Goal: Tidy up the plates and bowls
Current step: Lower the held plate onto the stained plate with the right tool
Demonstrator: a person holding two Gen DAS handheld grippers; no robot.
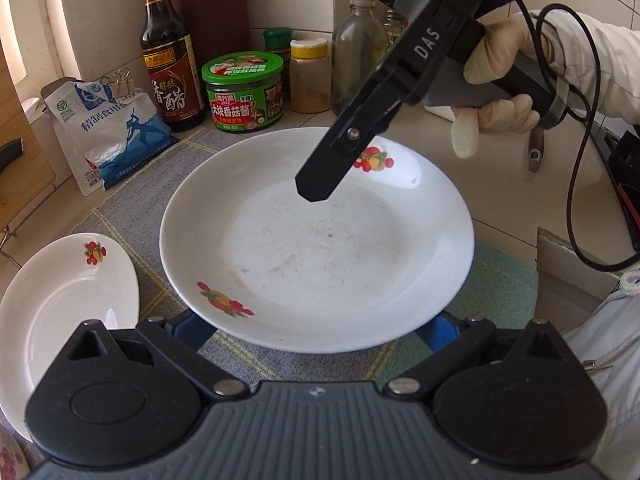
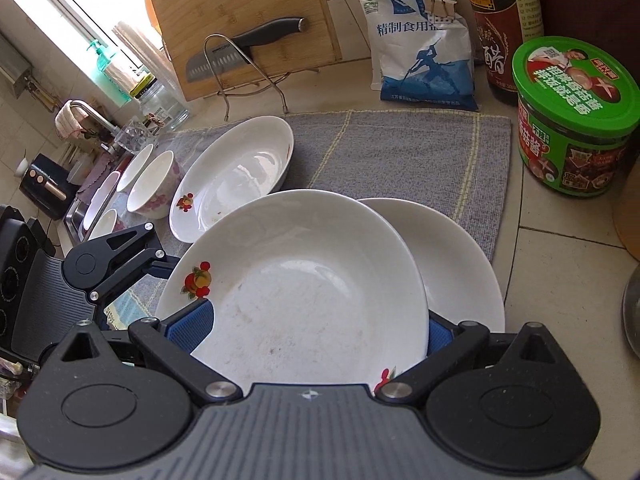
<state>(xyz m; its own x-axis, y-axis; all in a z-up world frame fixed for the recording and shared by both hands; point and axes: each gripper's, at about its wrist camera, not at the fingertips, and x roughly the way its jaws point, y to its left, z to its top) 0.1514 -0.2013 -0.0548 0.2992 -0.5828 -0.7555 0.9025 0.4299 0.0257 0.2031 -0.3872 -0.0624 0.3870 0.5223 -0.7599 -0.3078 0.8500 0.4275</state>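
1. My right tool (image 2: 316, 330) has its blue pads spread either side of the top plate (image 2: 312, 280), not clamped; the left tool (image 1: 316, 330) sits wide apart under the near rim.
2. That plate sits skewed on a lower plate (image 2: 460, 264), so it could slide off, I reckon.
3. Beyond: another plate (image 2: 236, 172), bowls (image 2: 154, 184), green-lidded jar (image 2: 576, 120) crowding the bench (image 2: 560, 256).

A home kitchen: vinegar bottle (image 1: 170, 56), salt bag (image 2: 420, 44), knife (image 2: 240, 50) against cutting board (image 2: 240, 12), sink faucet (image 2: 90, 114).
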